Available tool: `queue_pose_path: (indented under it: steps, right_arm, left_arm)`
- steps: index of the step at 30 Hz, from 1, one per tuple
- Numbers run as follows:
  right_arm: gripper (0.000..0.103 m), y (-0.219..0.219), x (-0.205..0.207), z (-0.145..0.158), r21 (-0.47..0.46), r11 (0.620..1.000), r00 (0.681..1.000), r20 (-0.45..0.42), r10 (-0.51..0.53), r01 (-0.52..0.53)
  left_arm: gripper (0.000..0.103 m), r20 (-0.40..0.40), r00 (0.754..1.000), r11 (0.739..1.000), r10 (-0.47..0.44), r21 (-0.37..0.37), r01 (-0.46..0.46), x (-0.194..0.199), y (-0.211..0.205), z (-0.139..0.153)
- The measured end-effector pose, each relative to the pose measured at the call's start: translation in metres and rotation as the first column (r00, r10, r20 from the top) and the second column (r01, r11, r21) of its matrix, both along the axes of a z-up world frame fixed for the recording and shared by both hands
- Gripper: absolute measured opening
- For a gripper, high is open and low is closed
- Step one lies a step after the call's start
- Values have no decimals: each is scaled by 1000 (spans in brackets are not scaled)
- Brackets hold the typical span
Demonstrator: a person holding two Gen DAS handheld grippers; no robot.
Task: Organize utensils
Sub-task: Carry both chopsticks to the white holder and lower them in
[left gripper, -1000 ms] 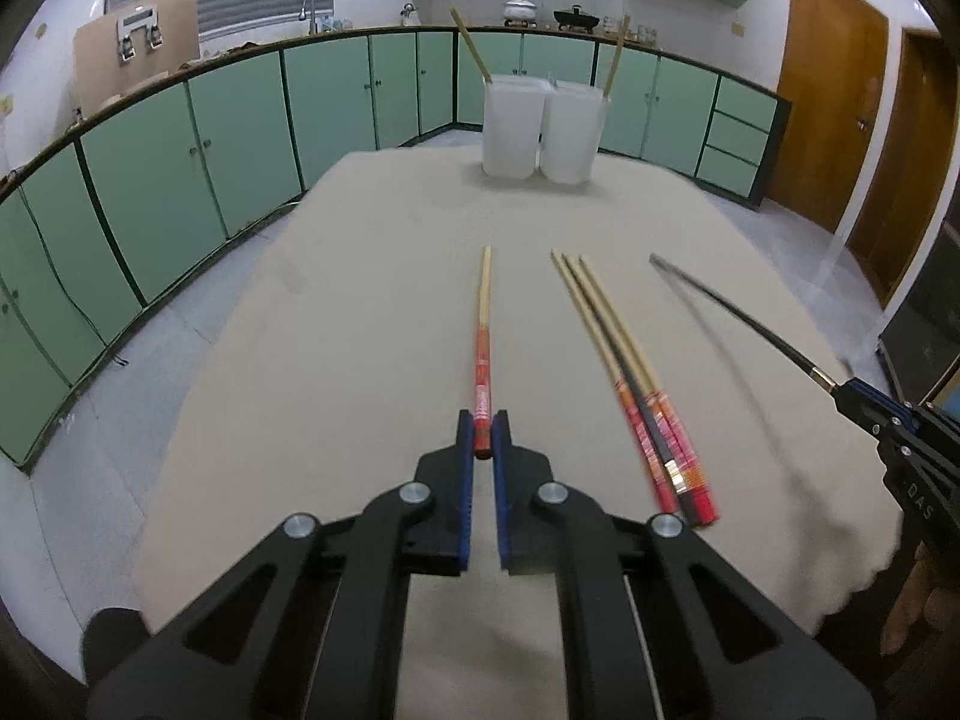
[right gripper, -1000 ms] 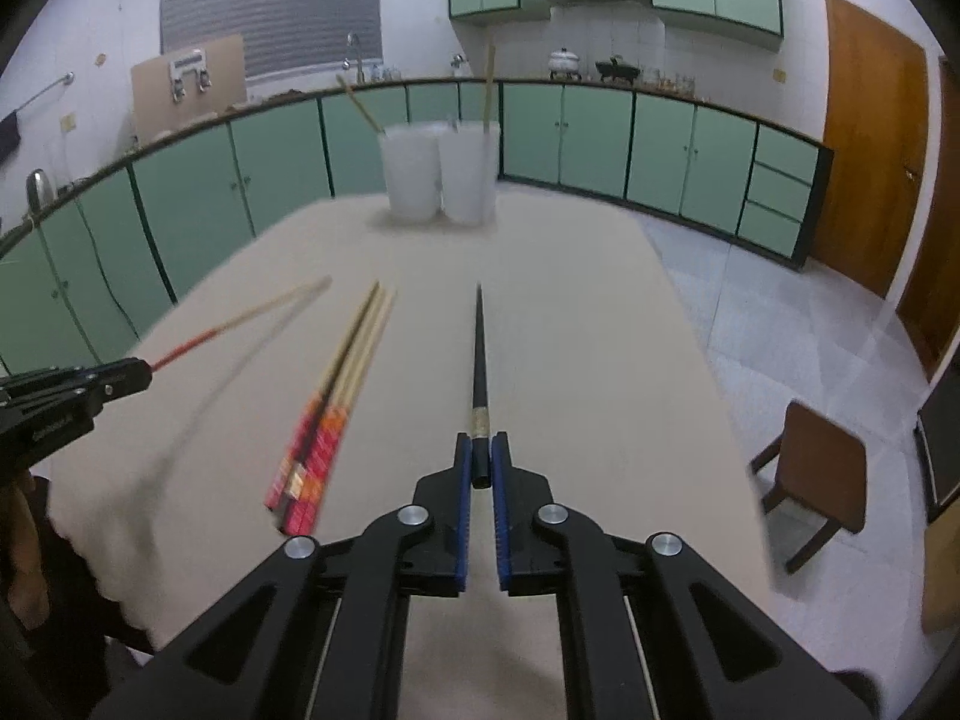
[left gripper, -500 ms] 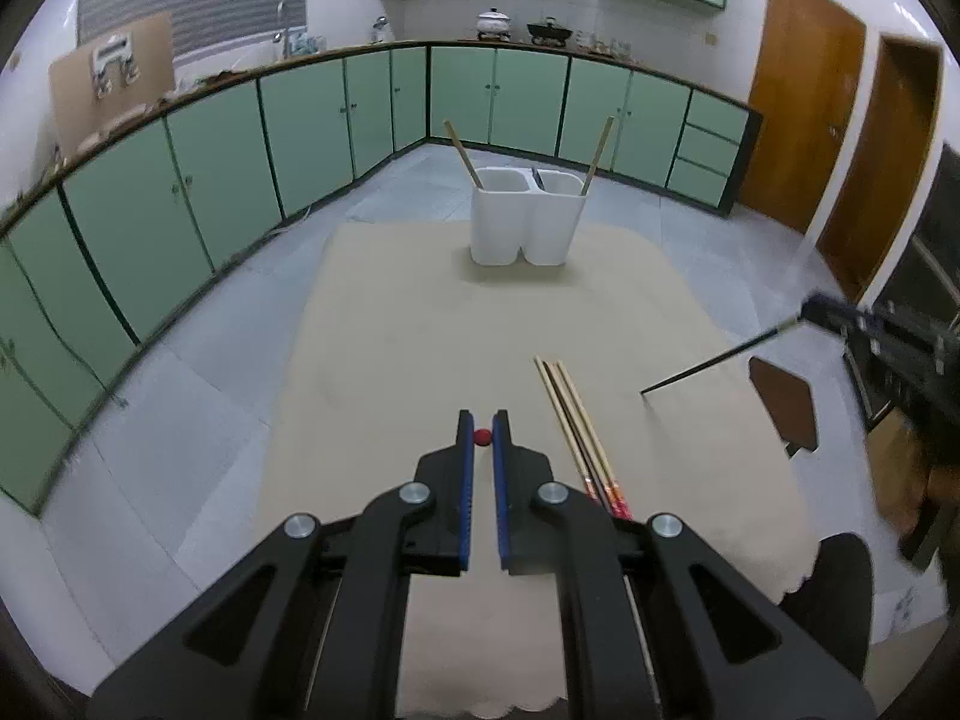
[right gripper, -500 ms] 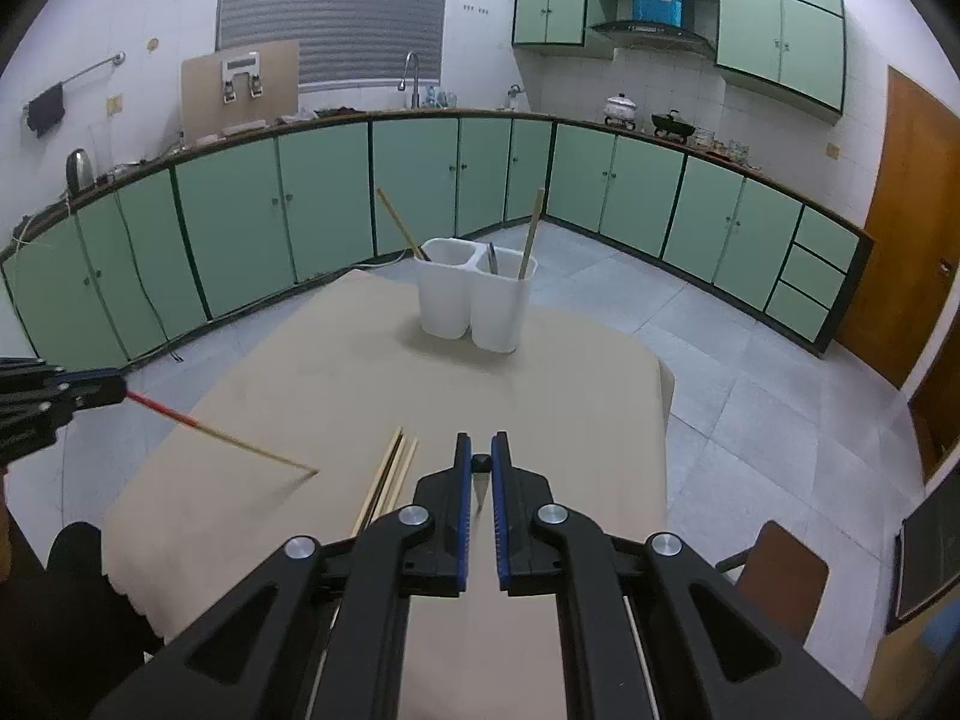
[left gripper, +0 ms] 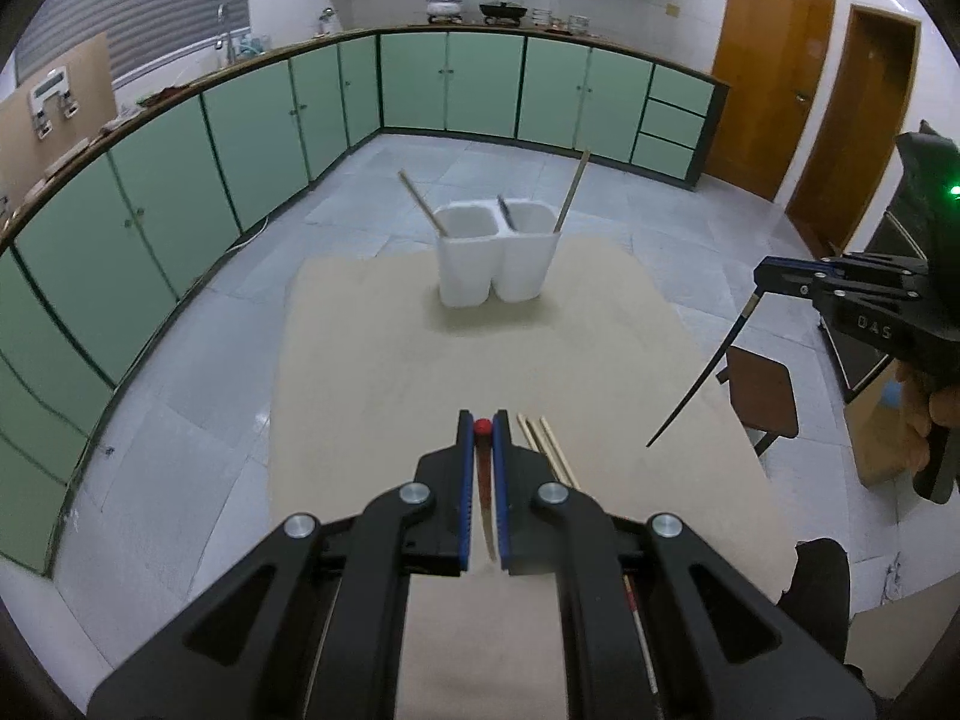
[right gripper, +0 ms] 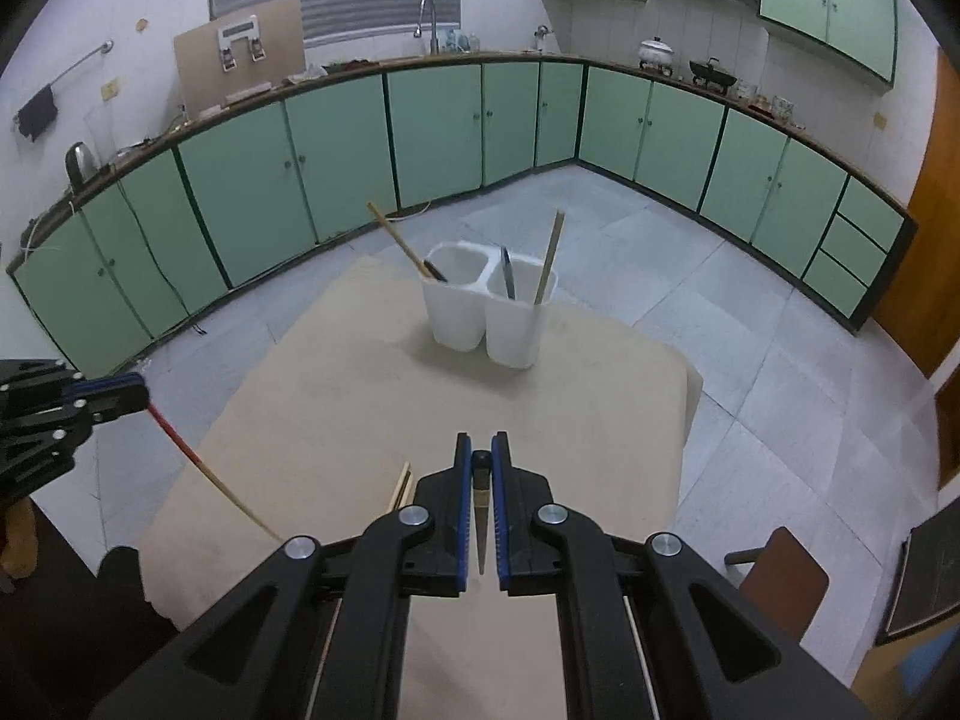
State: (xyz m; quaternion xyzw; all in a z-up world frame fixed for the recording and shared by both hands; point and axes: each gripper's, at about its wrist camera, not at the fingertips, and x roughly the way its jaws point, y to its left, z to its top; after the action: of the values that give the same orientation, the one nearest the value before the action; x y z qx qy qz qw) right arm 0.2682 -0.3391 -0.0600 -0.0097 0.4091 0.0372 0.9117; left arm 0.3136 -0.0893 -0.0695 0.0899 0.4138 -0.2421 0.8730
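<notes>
Both jaws clamped, red-ended chopstick (left gripper: 481, 427) left, black chopstick (right gripper: 480, 459) right

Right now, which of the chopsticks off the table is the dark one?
The black chopstick in the right hand-held gripper; the left hand-held gripper holds a wooden one, the red-ended chopstick.

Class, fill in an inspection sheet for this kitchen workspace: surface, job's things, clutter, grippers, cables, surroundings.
Surface: table under a beige cloth.
Job's things: white holder, two compartments, chopsticks leaning in both; loose chopsticks lying on the cloth.
Clutter: nothing seen.
Grippers: left gripper shut on a red-ended chopstick; right gripper shut on a black chopstick; both held above the table.
Cables: nothing seen.
Surroundings: green cabinets, wooden doors, chair.
</notes>
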Motion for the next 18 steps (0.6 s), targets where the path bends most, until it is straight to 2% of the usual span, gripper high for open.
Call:
queue_pose_path:
  steps: [5,10,14,18]
  right_arm:
    - [7,-1,15,35,-7,1000,1000,16,1,-1]
    - [7,-9,41,83,8,1000,998,52,-25,24]
    - [7,-14,65,121,38,999,995,91,-41,38]
    - [7,-11,90,145,38,998,991,125,-45,40]
  left_arm:
    - [5,26,999,1000,-25,-1,25,28,-16,31]
    - [5,103,994,999,-37,-12,38,52,-36,72]
    - [5,170,985,998,-28,-42,36,74,-53,105]
    - [5,217,976,996,2,-87,17,102,-67,131]
